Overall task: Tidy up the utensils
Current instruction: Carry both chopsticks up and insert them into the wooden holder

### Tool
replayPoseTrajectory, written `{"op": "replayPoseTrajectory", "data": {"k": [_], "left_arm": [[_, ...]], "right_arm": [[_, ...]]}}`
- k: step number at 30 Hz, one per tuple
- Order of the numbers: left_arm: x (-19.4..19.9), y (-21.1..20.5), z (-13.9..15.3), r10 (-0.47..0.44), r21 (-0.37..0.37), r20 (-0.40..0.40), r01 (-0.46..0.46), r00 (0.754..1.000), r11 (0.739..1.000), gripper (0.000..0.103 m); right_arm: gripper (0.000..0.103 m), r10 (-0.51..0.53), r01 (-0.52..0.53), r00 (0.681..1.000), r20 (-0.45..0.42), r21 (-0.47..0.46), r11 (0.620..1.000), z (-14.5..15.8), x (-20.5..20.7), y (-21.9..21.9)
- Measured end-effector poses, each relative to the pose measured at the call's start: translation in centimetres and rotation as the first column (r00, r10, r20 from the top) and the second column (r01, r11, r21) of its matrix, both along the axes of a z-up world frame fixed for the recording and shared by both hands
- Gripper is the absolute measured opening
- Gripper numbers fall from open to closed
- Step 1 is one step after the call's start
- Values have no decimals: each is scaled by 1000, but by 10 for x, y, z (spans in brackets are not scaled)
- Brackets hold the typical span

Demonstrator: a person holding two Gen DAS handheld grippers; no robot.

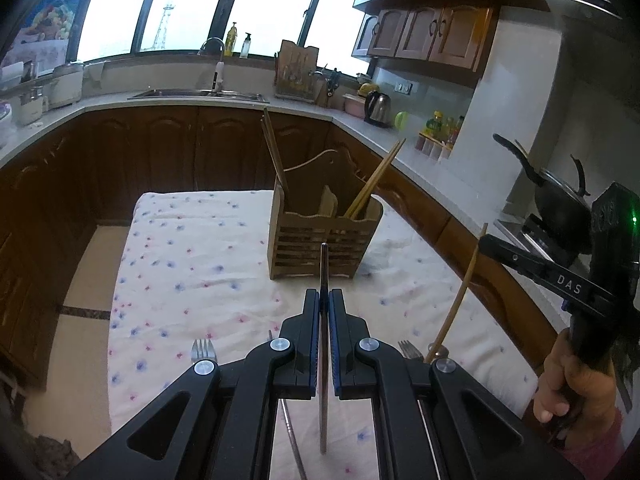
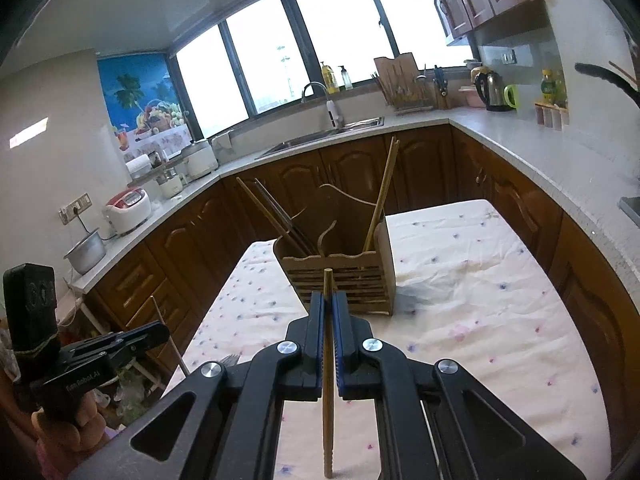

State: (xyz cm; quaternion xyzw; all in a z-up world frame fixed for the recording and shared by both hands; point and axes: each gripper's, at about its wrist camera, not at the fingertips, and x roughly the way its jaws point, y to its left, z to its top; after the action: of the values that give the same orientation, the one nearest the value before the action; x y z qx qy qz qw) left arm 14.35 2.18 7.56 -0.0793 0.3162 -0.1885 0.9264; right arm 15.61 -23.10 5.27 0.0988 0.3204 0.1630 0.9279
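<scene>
A slatted wooden utensil holder (image 1: 320, 236) stands on the flowered tablecloth, with chopsticks (image 1: 372, 184) leaning in its compartments; it also shows in the right wrist view (image 2: 344, 276). My left gripper (image 1: 324, 300) is shut on a thin metal utensil handle (image 1: 324, 264), held upright above the cloth in front of the holder. My right gripper (image 2: 328, 304) is shut on a bamboo chopstick (image 2: 328, 400), also raised in front of the holder. That chopstick shows at the right in the left wrist view (image 1: 460, 292).
Two forks (image 1: 203, 351) and another metal utensil (image 1: 292, 436) lie on the tablecloth (image 1: 192, 264) near the front edge. Wooden cabinets and a counter with sink (image 1: 200, 94), kettle (image 1: 378, 108) and a black wok (image 1: 556, 196) surround the table.
</scene>
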Motion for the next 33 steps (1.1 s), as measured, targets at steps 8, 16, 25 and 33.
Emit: {"op": "replayPoseTrajectory", "data": {"k": [8,16,25,33], "left_arm": [[2,5,4,10,-10,11,-10,1000,1000,3],[5,8,8,14,-19,29,-13,1000,1000,3],[13,11,19,23,-29,70,-21,997,999,3],[26,12,33,35,-42,126,-30,991,999,3]], "right_arm": [[3,0,0,1000,25,1,1000,8,0,-3],[3,-1,1,999,46,0,1000,16,6,-5],[3,3,-3,997,72,3,1000,28,14,-6],[3,-1,2,993,117,-3,1000,48,30,-9]]}}
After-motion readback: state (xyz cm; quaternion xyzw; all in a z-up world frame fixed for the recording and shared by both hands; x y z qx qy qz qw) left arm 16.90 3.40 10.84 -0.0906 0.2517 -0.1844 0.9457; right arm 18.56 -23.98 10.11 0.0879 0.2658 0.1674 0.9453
